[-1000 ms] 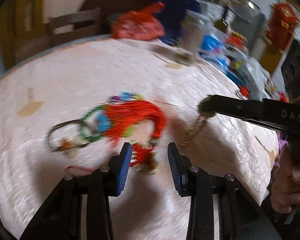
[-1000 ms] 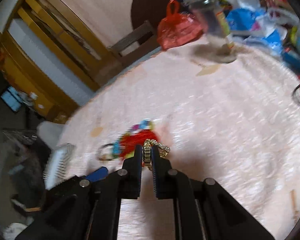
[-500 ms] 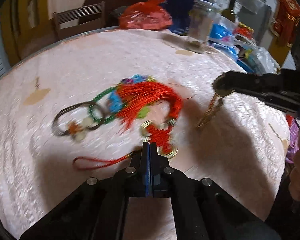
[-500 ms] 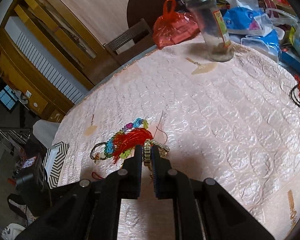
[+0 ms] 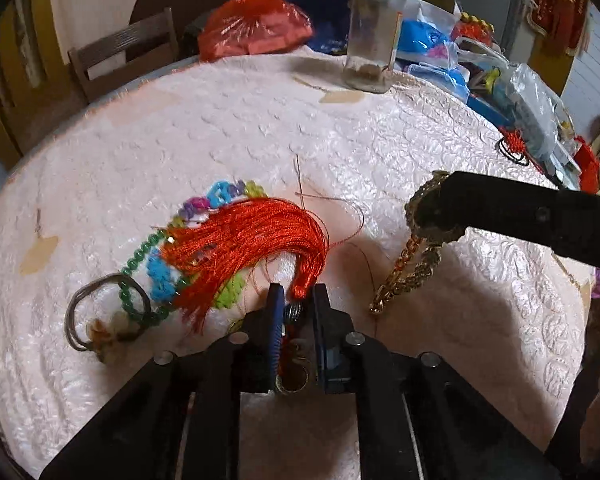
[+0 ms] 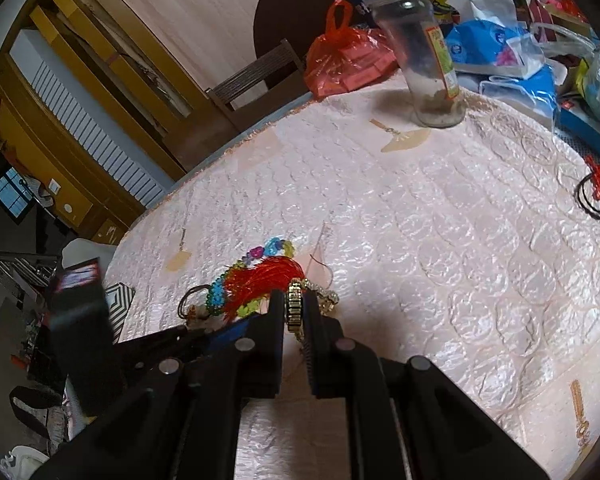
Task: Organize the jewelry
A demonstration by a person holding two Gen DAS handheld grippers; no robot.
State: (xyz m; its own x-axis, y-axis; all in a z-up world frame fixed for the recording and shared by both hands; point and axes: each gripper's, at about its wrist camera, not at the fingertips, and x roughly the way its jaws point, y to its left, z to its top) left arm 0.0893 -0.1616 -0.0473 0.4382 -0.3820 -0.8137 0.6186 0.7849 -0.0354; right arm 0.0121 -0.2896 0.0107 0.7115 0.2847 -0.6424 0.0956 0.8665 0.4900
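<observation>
Left hand-held gripper (image 5: pixel 296 304) at 6 o'clock in the left wrist view, jaws opening, the bound neck of the red tassel (image 5: pixel 252 236) and a small metal bead between the pads; whether the pads press on it cannot be told. The tassel lies on the quilted tabletop (image 5: pixel 260 120), its long axis running from the neck at the jaws toward 10 o'clock, where the threads fan over a heap of coloured bead bracelets (image 5: pixel 160 268) and a wire ring (image 5: pixel 100 308). Right hand-held gripper (image 6: pixel 296 308) closed on a gold chain bracelet (image 6: pixel 294 304), the loose links hanging down toward the cloth at 3 o'clock of the tassel. Judged handling: tassel light, limp, easily snagged on the beads, best taken at the knotted neck; chain light, slippery, fully flexible, best pinched across several links.
</observation>
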